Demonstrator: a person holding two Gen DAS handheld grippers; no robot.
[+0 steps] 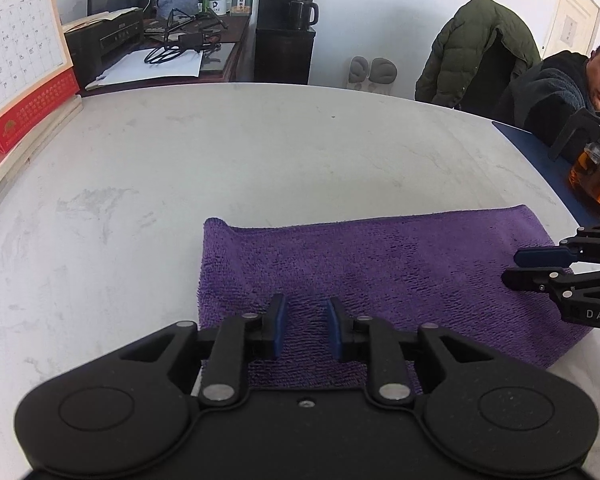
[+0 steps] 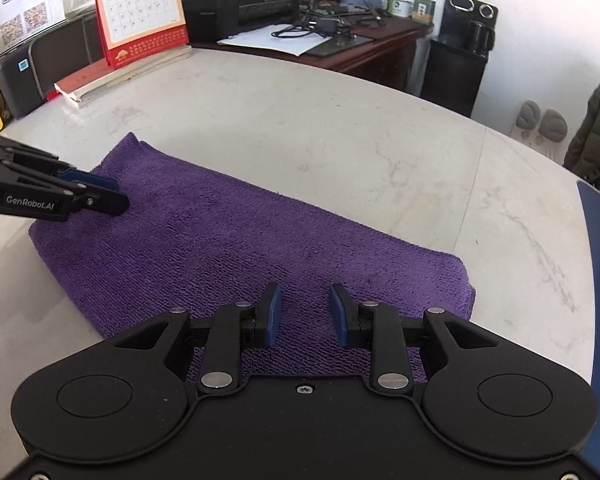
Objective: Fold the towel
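Walls: plain white, evenly lit.
Table (image 1: 260, 152): pale marble-look top, curved far edge.
Desk (image 2: 380, 46): dark wood, behind the table, bearing a black printer (image 2: 240, 10).
Cabinet (image 1: 283, 54): black, against the wall.
Door (image 1: 576, 20): cream, far right.

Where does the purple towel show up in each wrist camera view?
Left wrist: purple towel lies lower centre to right, ahead of the open left gripper.
Right wrist: it runs diagonally from centre-left to lower centre.
Shared landmark: the red desk calendar, upper left in both.
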